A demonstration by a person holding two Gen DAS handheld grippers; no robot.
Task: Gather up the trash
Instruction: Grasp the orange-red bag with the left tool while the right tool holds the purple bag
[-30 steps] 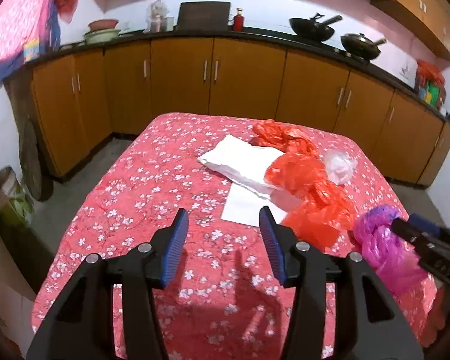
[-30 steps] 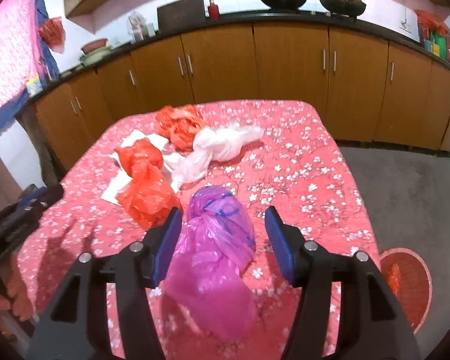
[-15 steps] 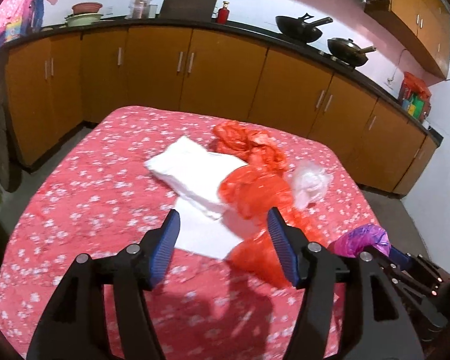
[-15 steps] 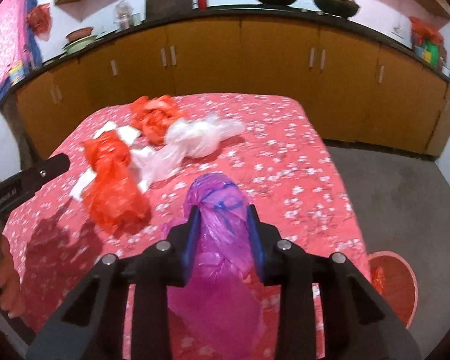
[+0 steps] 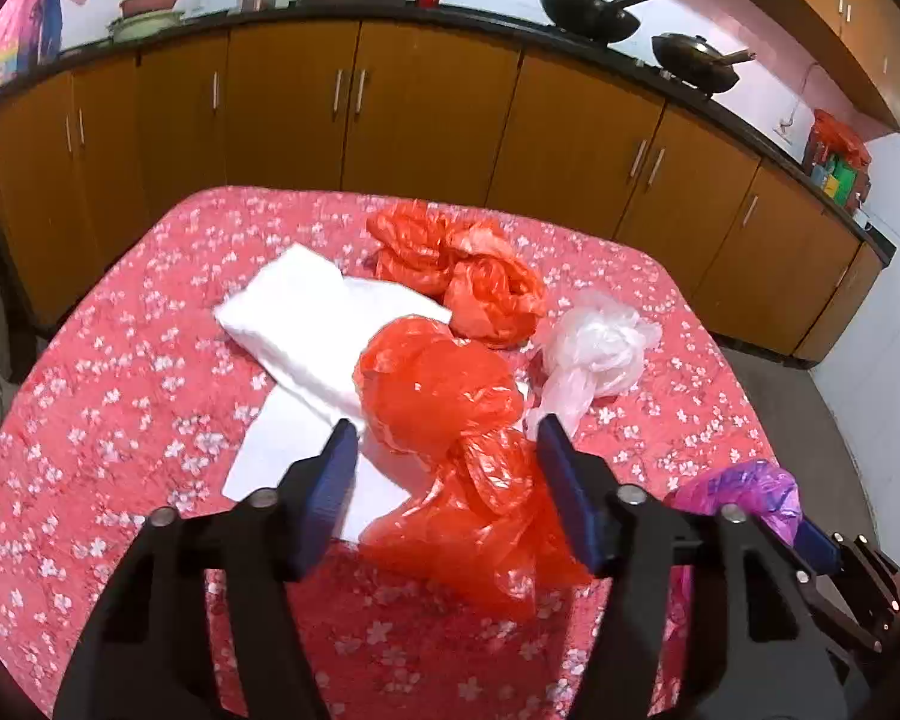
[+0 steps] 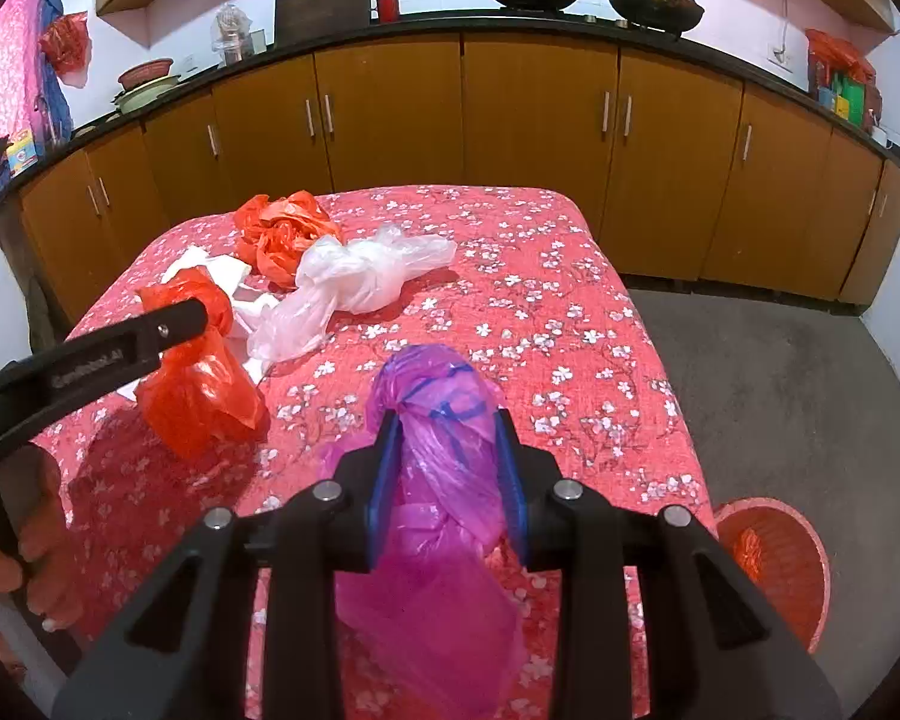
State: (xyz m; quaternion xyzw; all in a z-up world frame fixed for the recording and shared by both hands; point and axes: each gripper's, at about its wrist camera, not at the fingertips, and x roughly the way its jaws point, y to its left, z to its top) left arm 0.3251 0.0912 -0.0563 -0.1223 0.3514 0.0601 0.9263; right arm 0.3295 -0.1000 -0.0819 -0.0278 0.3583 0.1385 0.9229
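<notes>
A crumpled red plastic bag (image 5: 432,378) lies on the flowered red tablecloth (image 5: 120,390), partly over white paper (image 5: 306,312). My left gripper (image 5: 445,426) straddles this bag; its jaws are closing, with a gap still showing at the left pad, so they do not press on it. In the right wrist view a left finger (image 6: 120,348) reaches over the same bag (image 6: 204,390). My right gripper (image 6: 445,420) is shut on a purple-pink bag (image 6: 444,516) near the table's front edge. A second orange-red bag (image 5: 468,276) and a clear white bag (image 5: 594,348) lie farther back.
A red basket (image 6: 780,552) stands on the grey floor to the right of the table. Brown cabinets (image 6: 540,150) run along the back wall under a counter with two pans. A person's hand (image 6: 36,540) holds the left gripper's handle.
My left gripper has moved forward and right, from bare cloth to around the red bag. The right gripper's jaws have shut on the purple-pink bag and stayed in place.
</notes>
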